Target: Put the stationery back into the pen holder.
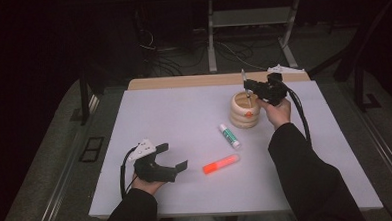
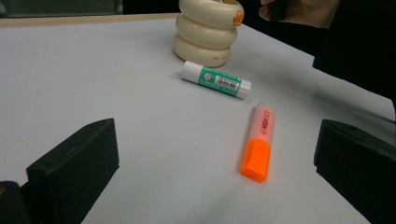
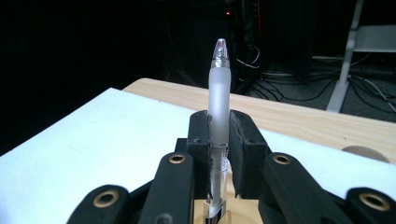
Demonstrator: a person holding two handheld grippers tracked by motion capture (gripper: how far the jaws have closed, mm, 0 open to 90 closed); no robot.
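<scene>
Right gripper [image 3: 218,140]: the jaws are closed on a frosted, translucent pen [image 3: 218,93], which stands upright between the pads at the centre of the right gripper view, its clear tip pointing toward the top of the frame. The pen's lower end sits at the bottom edge of that view, over a pale wooden surface. In the high view this gripper [image 1: 250,85] lies right of centre in the upper half of the frame, directly above the cream ringed holder [image 1: 244,110], with the pen rising from the holder's open top. The right hand [image 1: 275,109] grasps the gripper body from the right, and a black cable trails down along the dark sleeve.

Left gripper [image 1: 172,155]: the jaws stand wide open with nothing between the pads; in the left gripper view only bare table shows between them. It rests at the lower left of the high view, held by the left hand [image 1: 147,185].

On the white table [image 1: 174,116], lower right of the holder, lies a glue stick [image 1: 229,136] with a green label. Below it lies an orange highlighter [image 1: 221,164], near but apart. In the left gripper view the highlighter [image 2: 258,142] lies right of centre, cap toward the bottom, with the glue stick [image 2: 215,80] above it and the holder [image 2: 205,30] at the top edge.
</scene>
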